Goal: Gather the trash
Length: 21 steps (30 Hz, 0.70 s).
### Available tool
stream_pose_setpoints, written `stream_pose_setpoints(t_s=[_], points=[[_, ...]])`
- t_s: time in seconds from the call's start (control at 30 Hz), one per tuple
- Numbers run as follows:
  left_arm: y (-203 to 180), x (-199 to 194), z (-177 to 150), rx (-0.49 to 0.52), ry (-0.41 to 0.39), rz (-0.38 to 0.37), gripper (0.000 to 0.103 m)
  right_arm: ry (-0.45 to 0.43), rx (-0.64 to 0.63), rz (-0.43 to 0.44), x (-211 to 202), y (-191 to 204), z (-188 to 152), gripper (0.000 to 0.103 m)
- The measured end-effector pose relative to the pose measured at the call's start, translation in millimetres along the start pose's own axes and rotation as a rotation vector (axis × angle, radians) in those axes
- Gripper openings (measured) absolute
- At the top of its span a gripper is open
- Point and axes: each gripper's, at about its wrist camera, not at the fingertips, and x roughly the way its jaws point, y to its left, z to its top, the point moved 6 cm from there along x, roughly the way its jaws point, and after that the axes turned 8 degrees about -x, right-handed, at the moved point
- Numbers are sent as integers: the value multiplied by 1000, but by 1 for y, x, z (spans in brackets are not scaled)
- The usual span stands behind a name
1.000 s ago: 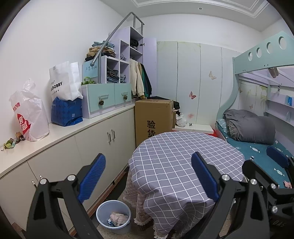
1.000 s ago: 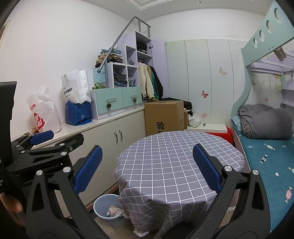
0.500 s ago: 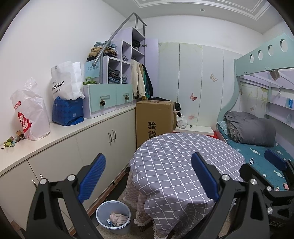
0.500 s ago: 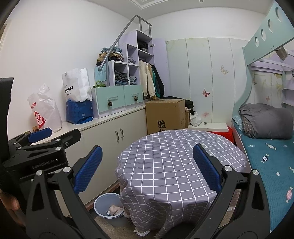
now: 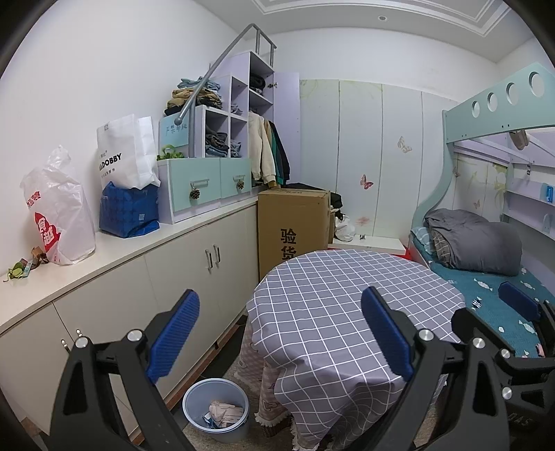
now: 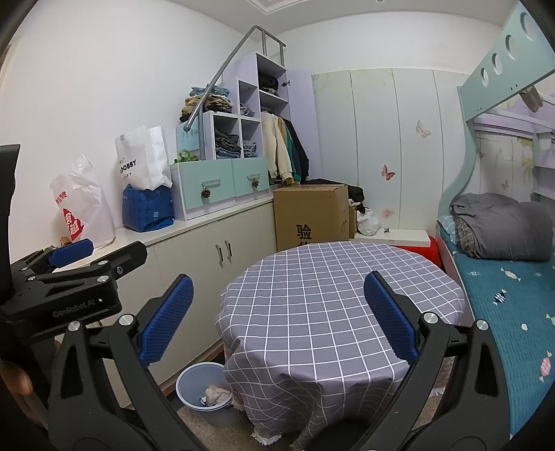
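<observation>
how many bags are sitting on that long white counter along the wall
3: a clear plastic bag nearest the camera, a blue bag farther along, and a white paper bag resting on the blue one. Others may be hidden behind them.

Bright, even, cool indoor light in both views, partly from a ceiling spot (image 5: pixel 382 17) at the top of the frame. Soft, faint shadows only, darkest under the table (image 5: pixel 347 312) at the lower centre. No glare. Sharp focus throughout, no motion blur. Strong fisheye bending toward the edges, black vignette in all corners.
</observation>
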Motion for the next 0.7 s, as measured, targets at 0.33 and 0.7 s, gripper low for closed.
stream_pose_setpoints(t_s=[0.33, 0.7], points=[[-3, 2, -6, 9, 7, -2, 92, 8, 5, -3, 1, -2, -4, 97], [-5, 3, -7, 10, 10, -3, 92, 13, 6, -3, 2, -4, -8, 97]])
